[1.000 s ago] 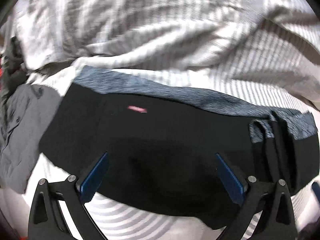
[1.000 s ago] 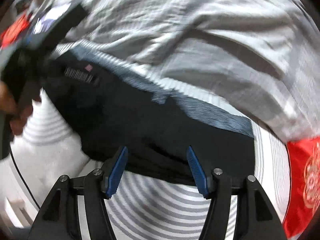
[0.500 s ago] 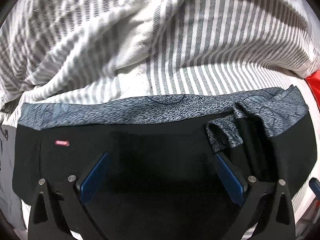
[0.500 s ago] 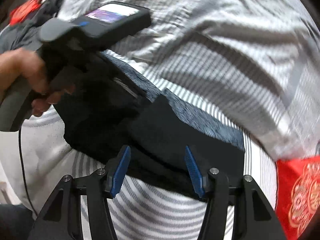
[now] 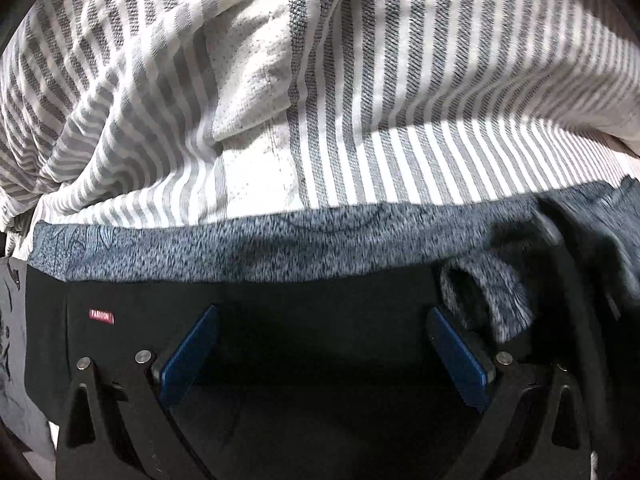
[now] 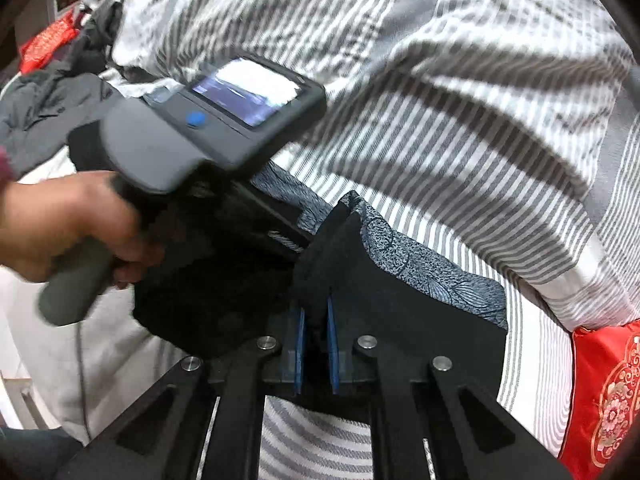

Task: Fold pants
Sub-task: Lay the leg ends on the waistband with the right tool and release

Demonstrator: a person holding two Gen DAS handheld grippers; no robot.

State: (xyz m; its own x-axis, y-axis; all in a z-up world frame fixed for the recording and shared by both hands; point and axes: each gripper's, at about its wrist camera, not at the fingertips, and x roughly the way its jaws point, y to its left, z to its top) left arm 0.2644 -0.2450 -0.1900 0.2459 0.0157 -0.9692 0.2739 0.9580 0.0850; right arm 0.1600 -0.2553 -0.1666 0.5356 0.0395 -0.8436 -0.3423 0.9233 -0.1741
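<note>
1. Right wrist view: the right claw (image 6: 316,334) has its blue pads drawn close together, pinching a raised ridge of the black pants (image 6: 420,320) between them.
2. Left wrist view: the left claw (image 5: 320,344) stands wide, its blue pads well apart, hovering just over the black cloth and gripping nothing that I can see.
3. Ahead of both claws runs the grey-blue patterned waistband (image 5: 260,248), lying roughly straight across; a loose flap of the same cloth curls up just beyond the left claw's right pad.
4. A small red label (image 5: 101,315) sits on the black cloth to the left of the left claw.
5. Beyond the waistband lies the rumpled striped bedding (image 5: 400,100) on which the pants rest.
6. Left of the right claw, a hand (image 6: 60,224) grips the other tool's grey handle above the pants; a red cushion (image 6: 608,392) lies off to the right.
7. Progress, as I judge it: the pants look bunched into a compact shape, but the fold is unfinished, since an edge is lifted and still needs laying over and smoothing.
</note>
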